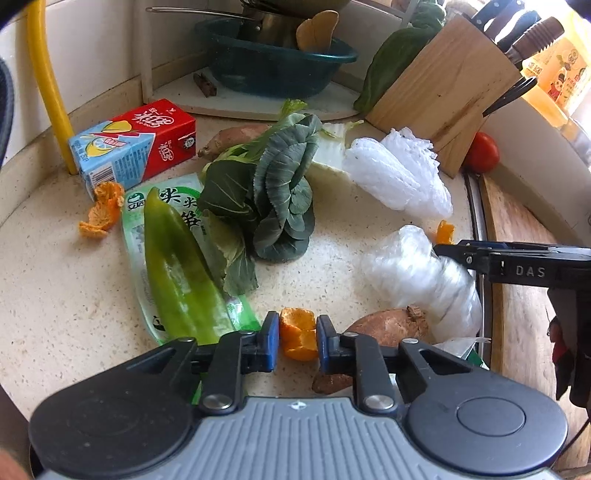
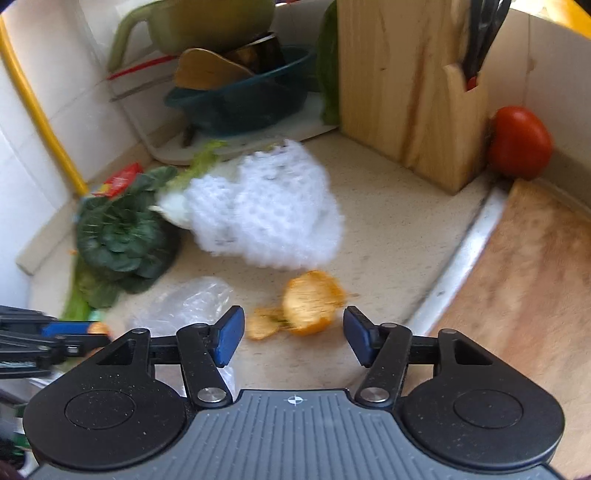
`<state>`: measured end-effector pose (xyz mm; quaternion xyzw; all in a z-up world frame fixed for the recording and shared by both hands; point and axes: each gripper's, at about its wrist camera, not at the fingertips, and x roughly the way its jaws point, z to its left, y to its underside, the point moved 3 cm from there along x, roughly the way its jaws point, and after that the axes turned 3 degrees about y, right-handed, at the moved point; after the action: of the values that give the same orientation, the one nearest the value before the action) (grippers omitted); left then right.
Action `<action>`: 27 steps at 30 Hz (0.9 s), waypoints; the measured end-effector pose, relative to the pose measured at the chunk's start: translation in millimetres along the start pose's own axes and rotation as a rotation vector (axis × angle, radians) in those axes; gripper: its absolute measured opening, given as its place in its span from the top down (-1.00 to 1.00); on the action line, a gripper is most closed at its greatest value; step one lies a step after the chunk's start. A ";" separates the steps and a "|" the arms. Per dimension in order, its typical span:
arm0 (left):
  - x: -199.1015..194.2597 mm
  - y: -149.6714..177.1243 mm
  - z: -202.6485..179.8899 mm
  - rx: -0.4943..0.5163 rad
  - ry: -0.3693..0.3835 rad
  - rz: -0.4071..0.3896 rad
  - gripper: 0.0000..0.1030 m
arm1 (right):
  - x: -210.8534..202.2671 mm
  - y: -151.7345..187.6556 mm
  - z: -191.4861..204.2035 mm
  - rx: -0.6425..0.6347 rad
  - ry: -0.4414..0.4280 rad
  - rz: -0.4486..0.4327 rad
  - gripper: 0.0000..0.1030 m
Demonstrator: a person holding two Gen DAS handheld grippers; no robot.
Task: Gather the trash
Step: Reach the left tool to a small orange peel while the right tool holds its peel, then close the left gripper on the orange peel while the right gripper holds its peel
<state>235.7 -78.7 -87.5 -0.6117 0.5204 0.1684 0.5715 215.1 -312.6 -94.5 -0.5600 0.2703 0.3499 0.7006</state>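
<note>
there, pots (image 1: 273,22) in teal basin (image 1: 273,70)

Orange peel (image 1: 298,338), white netted foam (image 2: 266,206), red tomato (image 2: 519,142).

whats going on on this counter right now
A person with a gripper in each hand is clearing trash from a cluttered kitchen counter. The left gripper is shut on an orange peel piece. The right gripper is open, just short of another orange peel beside a crumpled plastic bag.
</note>
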 end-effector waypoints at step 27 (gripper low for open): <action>-10.6 -9.1 26.0 -0.209 0.152 -0.041 0.86 | -16.6 -8.1 -15.5 0.141 -0.097 -0.037 0.55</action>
<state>249.0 -53.0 -81.8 -0.6895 0.5291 0.1630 0.4669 211.6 -331.9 -80.4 -0.4967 0.2497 0.3437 0.7569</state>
